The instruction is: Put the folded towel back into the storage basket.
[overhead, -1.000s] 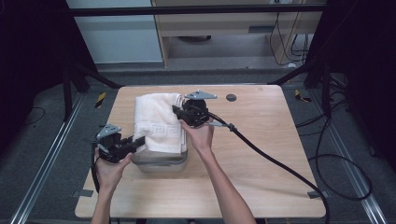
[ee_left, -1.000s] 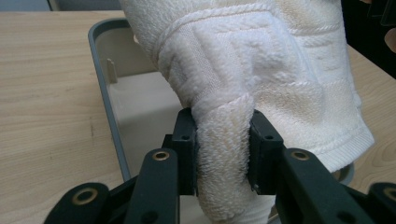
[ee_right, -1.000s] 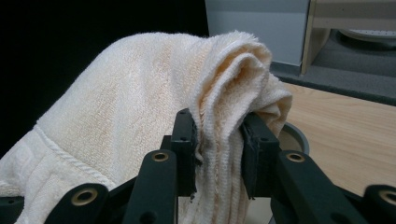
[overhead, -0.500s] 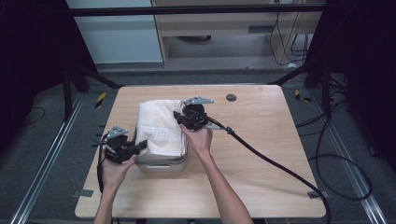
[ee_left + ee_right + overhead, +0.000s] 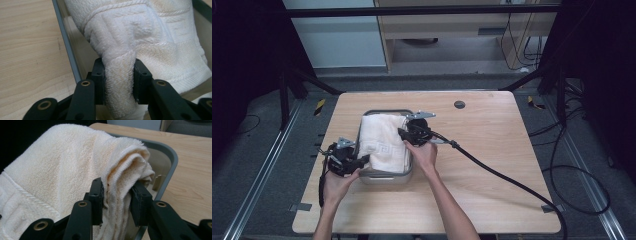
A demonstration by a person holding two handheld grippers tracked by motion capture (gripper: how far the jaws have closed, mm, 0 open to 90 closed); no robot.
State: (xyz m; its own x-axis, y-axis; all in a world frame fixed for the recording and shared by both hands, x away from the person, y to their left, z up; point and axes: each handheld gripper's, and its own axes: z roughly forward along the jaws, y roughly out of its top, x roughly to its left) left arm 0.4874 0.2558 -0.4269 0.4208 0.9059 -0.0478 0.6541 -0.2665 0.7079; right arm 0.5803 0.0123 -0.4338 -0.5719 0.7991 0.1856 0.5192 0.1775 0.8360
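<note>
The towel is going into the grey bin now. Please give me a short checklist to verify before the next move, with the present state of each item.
1. Left gripper pinches the towel: ok.
2. Right gripper has towel folds between its pads, though its jaws have just been opening: ok.
3. Towel sits over the grey bin, not beside it: ok.
4. Towel lies fully inside the rim: not ok, it bulges above.
5. Bin floor free under the towel: cannot tell.
6. Bin stands flat on the table: ok.
</note>
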